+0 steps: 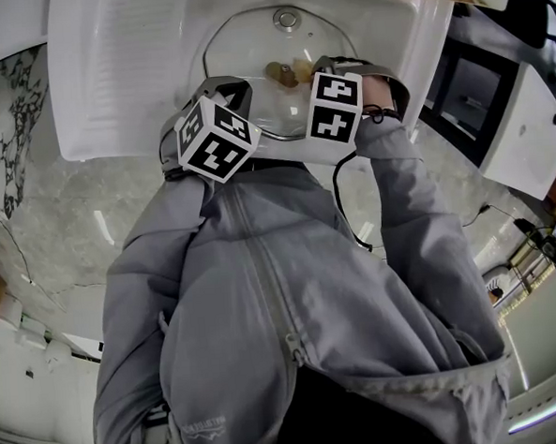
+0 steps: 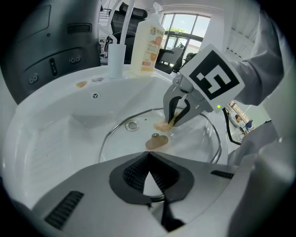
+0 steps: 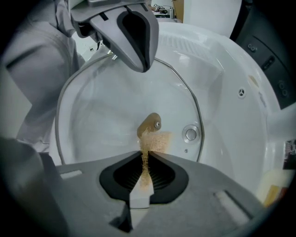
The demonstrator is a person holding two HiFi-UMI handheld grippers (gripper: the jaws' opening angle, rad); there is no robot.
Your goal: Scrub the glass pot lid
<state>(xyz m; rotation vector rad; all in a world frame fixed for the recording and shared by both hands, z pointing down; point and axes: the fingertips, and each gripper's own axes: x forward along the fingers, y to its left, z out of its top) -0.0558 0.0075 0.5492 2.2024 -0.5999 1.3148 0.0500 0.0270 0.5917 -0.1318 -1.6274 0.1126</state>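
Pinching a tan scrub sponge, the right gripper hangs over the round glass pot lid lying in the white sink, while the left gripper clamps its rim. In the head view, marker cubes hide both sets of jaws.

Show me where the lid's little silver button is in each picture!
Head view: the button is at the top middle.
Left gripper view: left of centre.
Right gripper view: right of centre.
Shared landmark: the brown handle close beside it.
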